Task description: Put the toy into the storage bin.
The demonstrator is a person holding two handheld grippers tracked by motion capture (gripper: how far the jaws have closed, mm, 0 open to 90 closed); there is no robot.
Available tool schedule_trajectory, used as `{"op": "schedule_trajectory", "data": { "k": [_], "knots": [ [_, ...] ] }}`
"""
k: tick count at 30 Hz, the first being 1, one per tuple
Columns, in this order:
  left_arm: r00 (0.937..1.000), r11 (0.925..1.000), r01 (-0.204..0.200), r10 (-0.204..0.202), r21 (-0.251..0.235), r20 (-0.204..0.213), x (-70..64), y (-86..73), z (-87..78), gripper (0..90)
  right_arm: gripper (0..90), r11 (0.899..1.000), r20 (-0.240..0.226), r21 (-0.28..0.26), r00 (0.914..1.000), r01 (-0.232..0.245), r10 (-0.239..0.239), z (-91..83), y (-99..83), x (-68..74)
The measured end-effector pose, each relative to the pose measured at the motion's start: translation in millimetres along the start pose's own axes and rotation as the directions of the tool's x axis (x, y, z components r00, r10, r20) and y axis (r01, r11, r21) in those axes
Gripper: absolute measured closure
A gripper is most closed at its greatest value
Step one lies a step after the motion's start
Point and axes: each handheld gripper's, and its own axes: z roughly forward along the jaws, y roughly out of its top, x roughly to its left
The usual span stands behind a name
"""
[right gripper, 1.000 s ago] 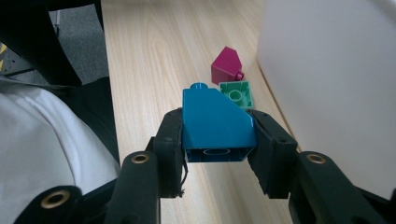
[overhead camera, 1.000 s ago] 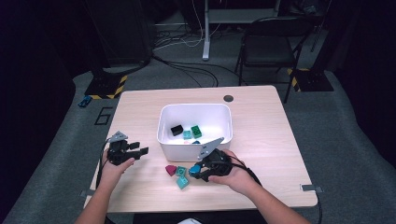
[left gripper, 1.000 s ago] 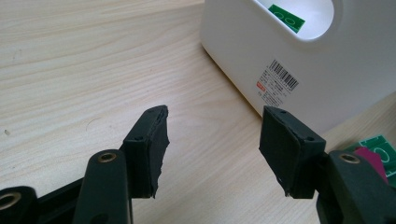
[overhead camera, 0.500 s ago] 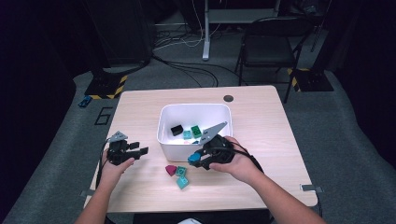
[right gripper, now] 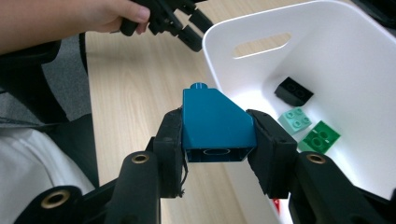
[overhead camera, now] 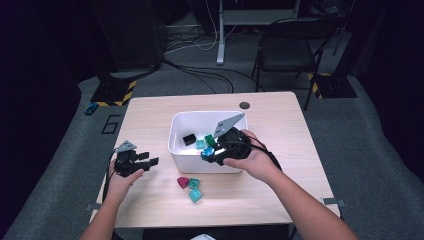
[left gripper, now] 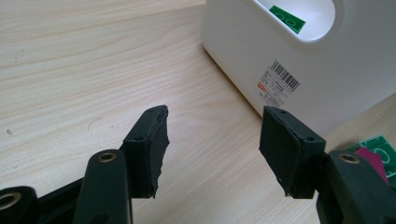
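My right tool (right gripper: 218,140) clamps a blue sloped brick (right gripper: 215,125) over the near rim of the white bin (overhead camera: 176,131).

My right tool's view shows the brick's glossy plastic, one round stud on top and a slanted face; the high view gives just a blue speck at the bin's 6 o'clock edge. Inside lie a black brick (right gripper: 293,91), a mint one (right gripper: 294,118) and a green one (right gripper: 321,136). My left tool (left gripper: 212,140) gapes wide and empty over the pale wood-grain bench (left gripper: 84,60), at the bin's 8 o'clock.

white bin (left gripper: 299,65) | barcode sticker (left gripper: 279,84) on side wall | print too small to read
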Motion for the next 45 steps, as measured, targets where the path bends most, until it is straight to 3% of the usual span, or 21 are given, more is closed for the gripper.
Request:
{"op": "schedule_trajectory", "data": {
  "k": [14,26,37,45],
  "knots": [
    [1.0000,1.0000,0.002,-0.002,-0.003,0.001,0.6,0.1,-0.4,41.6,58.2,1.000,0.048,-0.005,0.9985,-0.026,0.026,11.8,17.5,-30.2],
    [1.0000,0.9999,0.007,-0.006,-0.012,0.002,1.2,-0.1,-0.1,41.6,58.2,0.999,0.073,-0.014,0.9968,-0.031,0.032,45.1,29.8,-55.4],
    [1.0000,1.0000,0.002,-0.002,-0.006,0.005,1.9,0.2,-0.2,41.6,58.1,0.998,0.083,-0.015,0.9944,-0.064,0.065,73.1,33.0,-77.5],
    [1.0000,1.0000,0.002,-0.002,-0.002,0.009,1.9,0.4,-0.1,41.6,58.0,0.996,0.100,0.018,0.9911,-0.090,0.088,90.6,29.7,-89.4]
  ]
}}
